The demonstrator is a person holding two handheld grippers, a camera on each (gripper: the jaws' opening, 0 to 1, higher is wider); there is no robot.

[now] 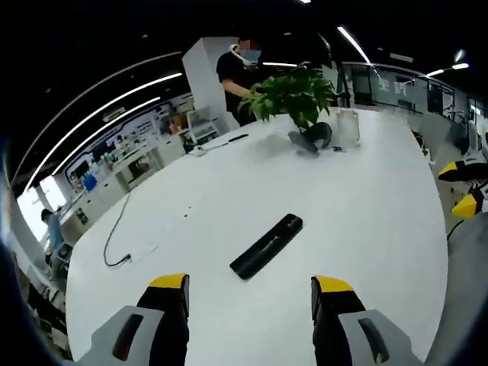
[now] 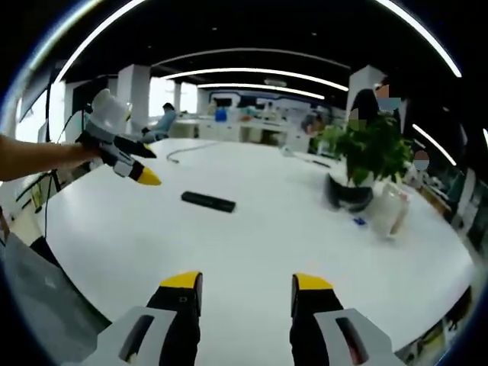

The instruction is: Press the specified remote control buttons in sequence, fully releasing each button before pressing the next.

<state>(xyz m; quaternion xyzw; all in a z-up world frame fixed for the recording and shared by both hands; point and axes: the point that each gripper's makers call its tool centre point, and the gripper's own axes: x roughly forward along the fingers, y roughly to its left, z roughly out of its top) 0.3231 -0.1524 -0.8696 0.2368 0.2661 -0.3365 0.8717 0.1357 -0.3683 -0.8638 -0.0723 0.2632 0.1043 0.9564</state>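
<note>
White table top (image 1: 366, 206), large and rounded, carries everything noted here.

Left gripper view, left to right: a thin dark cable (image 1: 114, 232) loops over the table's left part. The left gripper (image 1: 249, 293) rises from the bottom edge, its two yellow-tipped jaws spread well apart with nothing between them, above bare table. The black remote control (image 1: 267, 245) lies flat on the table just beyond the jaw tips, between the two of them in line of sight, slanted with its far end to the right; no jaw touches it. Further back stands a green potted plant (image 1: 299, 95) in a dark pot, with a clear container (image 1: 345, 126) just to its right. A person in a dark top (image 1: 236, 72) stands behind the table's far edge. At the right edge the right gripper's yellow tips (image 1: 463, 191) enter, apart from each other.

Right gripper view, left to right: a hand (image 2: 53, 158) holds the left gripper above the table's left side, its yellow tip pointing toward the remote control, well apart from it. The remote lies flat, left of table centre. The right gripper (image 2: 248, 290) rises from the bottom, jaws parted and empty, well short of the remote. The plant and clear container sit right of centre.
</note>
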